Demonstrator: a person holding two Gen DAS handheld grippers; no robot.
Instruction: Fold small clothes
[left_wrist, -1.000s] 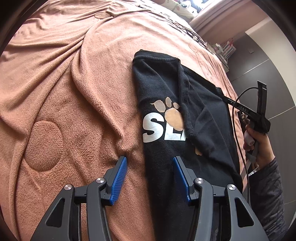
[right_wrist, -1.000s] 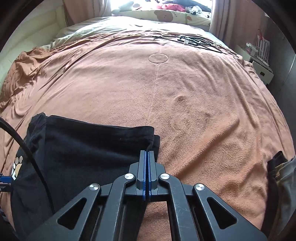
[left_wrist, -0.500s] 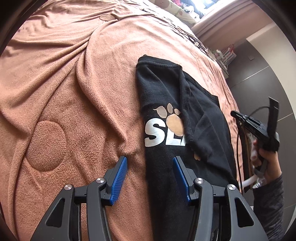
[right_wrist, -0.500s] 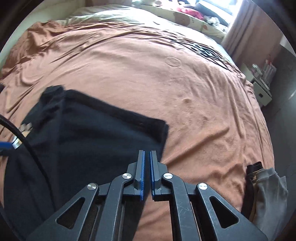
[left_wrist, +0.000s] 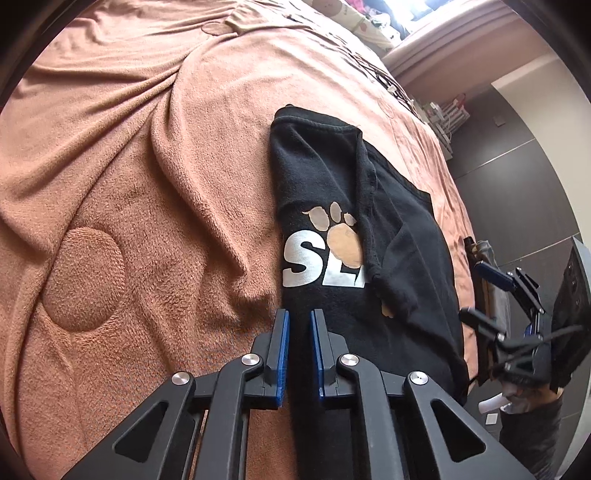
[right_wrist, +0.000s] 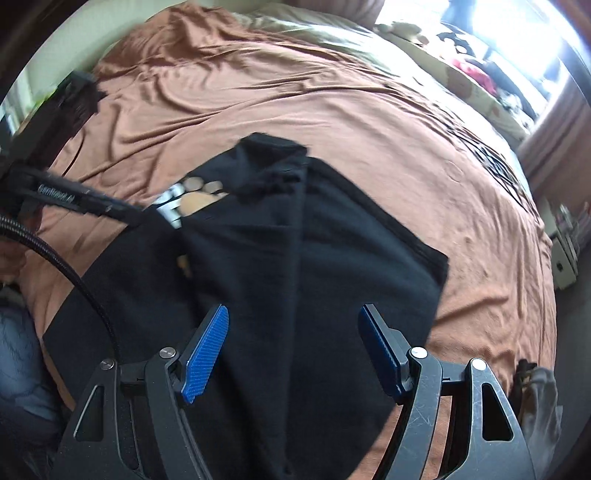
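Note:
A black T-shirt (left_wrist: 332, 177) with a white-lettered paw print (left_wrist: 321, 254) lies folded lengthwise on the brown blanket (left_wrist: 147, 184). One sleeve side is folded over the print. My left gripper (left_wrist: 298, 314) sits at the shirt's near left edge, its blue pads almost together with black fabric between them. In the right wrist view the same T-shirt (right_wrist: 332, 258) spreads below my right gripper (right_wrist: 293, 310), which hovers wide open over it and holds nothing. That right gripper (left_wrist: 480, 295) also shows at the shirt's far side, held by a hand.
The brown blanket (right_wrist: 369, 110) covers a wide bed with loose folds. A small pile of other clothes (right_wrist: 539, 387) lies at the bed's right edge. Pillows (right_wrist: 480, 74) sit at the head, and a white nightstand (right_wrist: 565, 254) stands beside the bed.
My left gripper went from wide open to nearly closed on the shirt's edge. My right gripper let go of the shirt's corner, opened wide and pulled back above the cloth.

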